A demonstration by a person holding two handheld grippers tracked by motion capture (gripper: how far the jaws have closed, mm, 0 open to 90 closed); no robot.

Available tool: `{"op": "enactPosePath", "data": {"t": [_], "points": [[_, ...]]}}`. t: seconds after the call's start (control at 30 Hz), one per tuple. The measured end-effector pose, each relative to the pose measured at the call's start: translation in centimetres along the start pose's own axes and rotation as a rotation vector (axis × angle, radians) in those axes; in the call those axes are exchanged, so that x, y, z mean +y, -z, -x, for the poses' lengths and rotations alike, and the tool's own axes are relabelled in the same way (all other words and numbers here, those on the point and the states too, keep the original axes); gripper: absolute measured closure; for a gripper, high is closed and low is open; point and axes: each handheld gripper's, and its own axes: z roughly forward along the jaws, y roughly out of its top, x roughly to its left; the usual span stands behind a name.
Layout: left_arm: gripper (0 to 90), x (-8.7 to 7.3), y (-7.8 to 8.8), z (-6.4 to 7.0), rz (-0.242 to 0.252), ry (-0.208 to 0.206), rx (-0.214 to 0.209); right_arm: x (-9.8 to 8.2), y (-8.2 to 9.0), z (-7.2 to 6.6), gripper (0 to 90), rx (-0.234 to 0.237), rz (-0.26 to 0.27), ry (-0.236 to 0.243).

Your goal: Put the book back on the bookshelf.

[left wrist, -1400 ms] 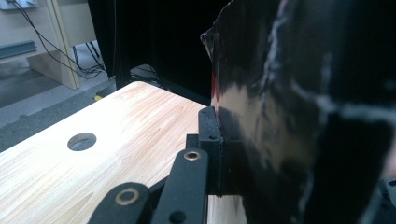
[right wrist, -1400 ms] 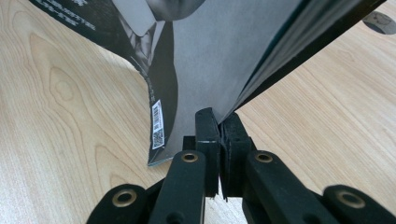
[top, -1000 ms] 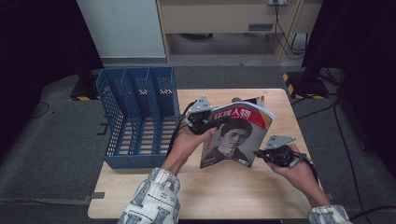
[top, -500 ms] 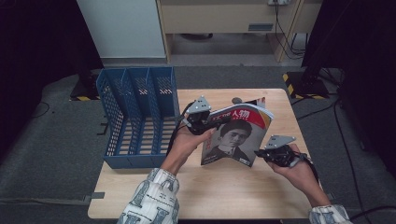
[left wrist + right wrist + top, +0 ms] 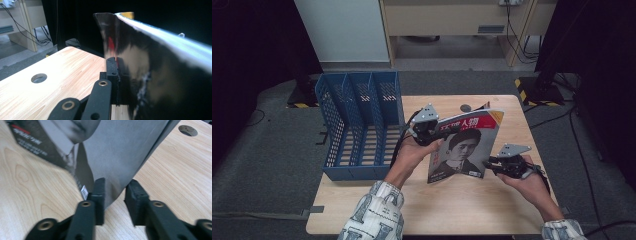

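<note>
Left gripper (image 5: 117, 75) half behind magazine (image 5: 162, 75)

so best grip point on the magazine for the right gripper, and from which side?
Probably its lower right corner, approached from the magazine's right. The magazine stands tilted on the table, the left gripper shut on its upper left edge, so that corner is free and thin enough to slip between jaws. The right gripper sits there now; its jaws have just been opening, straddling the corner without pinching.
</note>
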Motion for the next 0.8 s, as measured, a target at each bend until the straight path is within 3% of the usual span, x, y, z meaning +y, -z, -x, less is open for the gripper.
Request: {"op": "enactPosePath", "data": {"t": [0.2, 0.27, 0.37, 0.63, 0.8], "points": [[86.5, 0.0, -0.2, 0.3, -0.005, 0.003, -0.009, -1.8, -0.8, -0.5, 34.5, -0.049, 0.001, -0.092], [86.5, 0.0, -0.2, 0.3, -0.006, 0.003, -0.006, -2.6, -1.0, -0.7, 28.4, -0.07, 0.002, -0.118], [86.5, 0.2, -0.1, 0.6, -0.005, 0.008, 0.0, -4.0, -1.6, -0.5, 20.5, -0.125, -0.042, -0.149], [86.5, 0.9, 0.3, 0.9, 0.002, 0.019, 0.006, -5.7, -2.1, 0.1, 17.4, -0.141, -0.083, -0.198], [86.5, 1.7, 0.6, 1.1, -0.01, 0.004, 0.014, -6.0, -2.2, 0.2, 17.0, -0.139, -0.065, -0.214]]}}
